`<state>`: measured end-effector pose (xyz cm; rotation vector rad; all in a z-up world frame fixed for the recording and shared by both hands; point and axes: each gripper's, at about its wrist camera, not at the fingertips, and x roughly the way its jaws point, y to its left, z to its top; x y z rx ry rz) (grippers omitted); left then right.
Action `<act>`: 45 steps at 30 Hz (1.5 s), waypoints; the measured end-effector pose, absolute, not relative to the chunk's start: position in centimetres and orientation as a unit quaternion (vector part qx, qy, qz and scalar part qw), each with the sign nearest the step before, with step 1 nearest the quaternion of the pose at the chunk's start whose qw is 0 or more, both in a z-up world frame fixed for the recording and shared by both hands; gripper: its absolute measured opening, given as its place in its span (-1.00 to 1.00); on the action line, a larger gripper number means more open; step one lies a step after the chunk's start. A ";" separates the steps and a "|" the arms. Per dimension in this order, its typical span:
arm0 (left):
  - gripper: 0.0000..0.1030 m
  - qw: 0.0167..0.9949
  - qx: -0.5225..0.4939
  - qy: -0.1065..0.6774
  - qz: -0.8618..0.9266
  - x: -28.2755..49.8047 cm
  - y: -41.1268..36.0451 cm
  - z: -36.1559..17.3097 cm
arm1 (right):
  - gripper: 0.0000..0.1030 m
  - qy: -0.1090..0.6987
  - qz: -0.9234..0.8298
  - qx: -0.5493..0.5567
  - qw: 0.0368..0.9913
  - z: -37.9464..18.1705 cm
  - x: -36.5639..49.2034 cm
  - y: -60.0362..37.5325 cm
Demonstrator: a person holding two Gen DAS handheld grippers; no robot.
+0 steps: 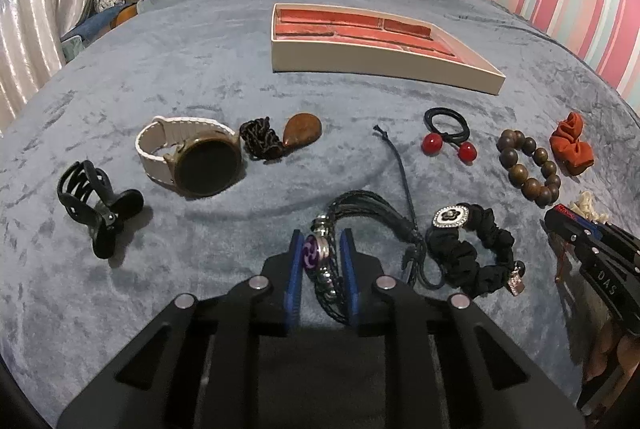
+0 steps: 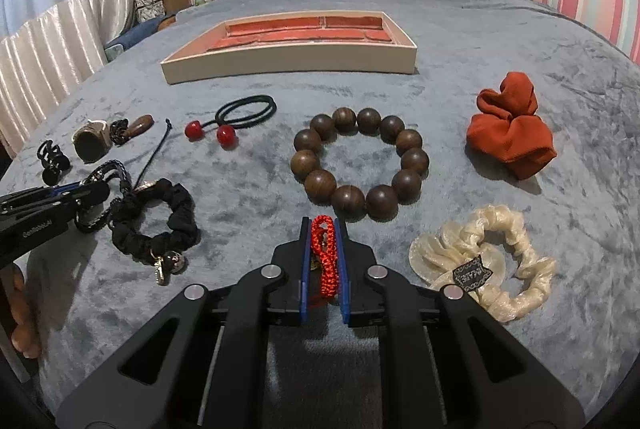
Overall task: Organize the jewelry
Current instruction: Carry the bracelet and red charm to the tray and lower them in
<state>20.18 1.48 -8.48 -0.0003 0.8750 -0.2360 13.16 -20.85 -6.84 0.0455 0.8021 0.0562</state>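
Observation:
A cream jewelry tray (image 1: 360,61) with red compartments stands at the back of the grey-blue bed; it also shows in the right wrist view (image 2: 288,63). My left gripper (image 1: 322,241) is closed around a black multi-strand bracelet (image 1: 368,207) with a purple charm, low on the blanket. My right gripper (image 2: 323,227) is shut on a red braided cord (image 2: 325,253), also low on the blanket. The right gripper shows at the right edge of the left wrist view (image 1: 592,249), and the left gripper at the left edge of the right wrist view (image 2: 60,201).
On the blanket lie a black claw clip (image 1: 96,205), a watch (image 1: 196,157), a brown pendant (image 1: 302,131), a red-bead hair tie (image 2: 232,121), a wooden bead bracelet (image 2: 360,161), a black scrunchie (image 2: 156,221), an orange scrunchie (image 2: 512,133) and a cream scrunchie (image 2: 488,261).

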 end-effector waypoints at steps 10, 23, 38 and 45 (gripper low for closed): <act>-0.64 0.914 -0.011 0.391 -0.107 19.5 2.2 -7.4 | -0.78 0.372 0.030 0.022 0.927 -5.9 12.8 -21.4; -0.64 0.937 -0.006 0.332 -0.110 22.1 0.8 -2.4 | -0.78 0.317 0.043 0.036 0.947 -1.0 16.6 -21.7; -0.67 0.950 -0.019 0.294 -0.103 32.9 -1.9 2.9 | -0.78 0.283 0.046 0.036 0.957 3.4 29.9 -21.8; -0.67 0.948 -0.015 0.306 -0.089 40.7 -3.0 2.9 | -0.78 0.299 0.039 0.036 0.953 2.6 38.0 -22.0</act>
